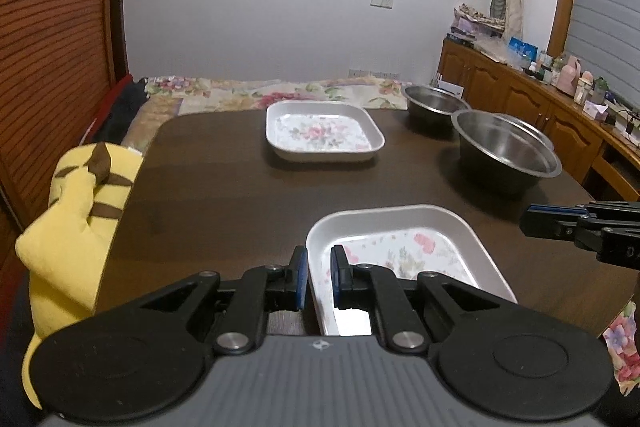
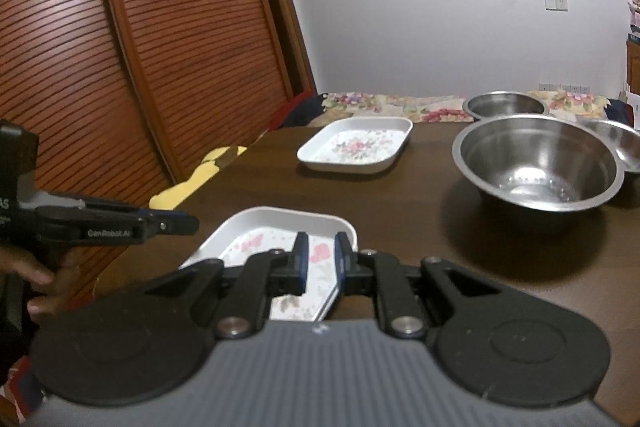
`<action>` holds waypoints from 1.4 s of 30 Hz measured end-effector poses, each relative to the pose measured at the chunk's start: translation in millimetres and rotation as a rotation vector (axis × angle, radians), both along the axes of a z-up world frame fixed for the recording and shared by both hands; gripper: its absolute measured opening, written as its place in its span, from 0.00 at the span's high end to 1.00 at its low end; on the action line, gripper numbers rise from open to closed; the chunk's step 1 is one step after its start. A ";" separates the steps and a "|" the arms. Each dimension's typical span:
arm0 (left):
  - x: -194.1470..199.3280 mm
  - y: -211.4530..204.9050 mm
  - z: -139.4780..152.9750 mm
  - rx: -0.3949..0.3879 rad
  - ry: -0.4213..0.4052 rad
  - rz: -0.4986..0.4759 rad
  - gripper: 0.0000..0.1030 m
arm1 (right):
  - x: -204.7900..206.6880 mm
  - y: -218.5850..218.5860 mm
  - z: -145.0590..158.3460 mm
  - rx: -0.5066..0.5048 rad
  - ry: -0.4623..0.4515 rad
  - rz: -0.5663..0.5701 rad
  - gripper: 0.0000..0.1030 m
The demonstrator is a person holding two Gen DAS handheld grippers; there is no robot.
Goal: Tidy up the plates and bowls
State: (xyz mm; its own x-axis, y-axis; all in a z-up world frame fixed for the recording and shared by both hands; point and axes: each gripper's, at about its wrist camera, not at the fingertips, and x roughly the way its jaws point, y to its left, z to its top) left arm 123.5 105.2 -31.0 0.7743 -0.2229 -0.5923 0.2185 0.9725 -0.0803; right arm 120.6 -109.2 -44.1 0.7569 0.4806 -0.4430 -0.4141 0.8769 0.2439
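Two grippers at the near floral tray on a dark wooden table.

Left wrist view: the left gripper has its jaws drawn in around the left rim of the near floral tray. Beyond the tray lie a second floral tray and two steel bowls, with a yellow plush toy off the table's left edge.
Right wrist view: the right gripper is nearly closed above the tray; whether it grips the tray is unclear. A large steel bowl stands to the right of the tray.
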 end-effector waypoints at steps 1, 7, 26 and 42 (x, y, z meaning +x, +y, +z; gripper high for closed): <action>0.5 -0.6 2.4 0.000 -0.006 -0.003 0.88 | -1.2 -2.0 1.2 0.007 -0.001 -0.002 0.85; 8.8 -4.5 13.6 -0.001 -0.026 -0.015 0.88 | -4.4 -6.2 14.6 0.018 -0.033 -0.005 0.85; 56.8 0.4 30.5 0.032 -0.026 -0.039 0.85 | 23.6 -2.2 53.1 -0.033 -0.111 0.026 0.85; 138.4 6.9 27.8 0.018 -0.013 -0.032 0.67 | 115.5 7.4 47.8 -0.048 0.040 0.027 0.64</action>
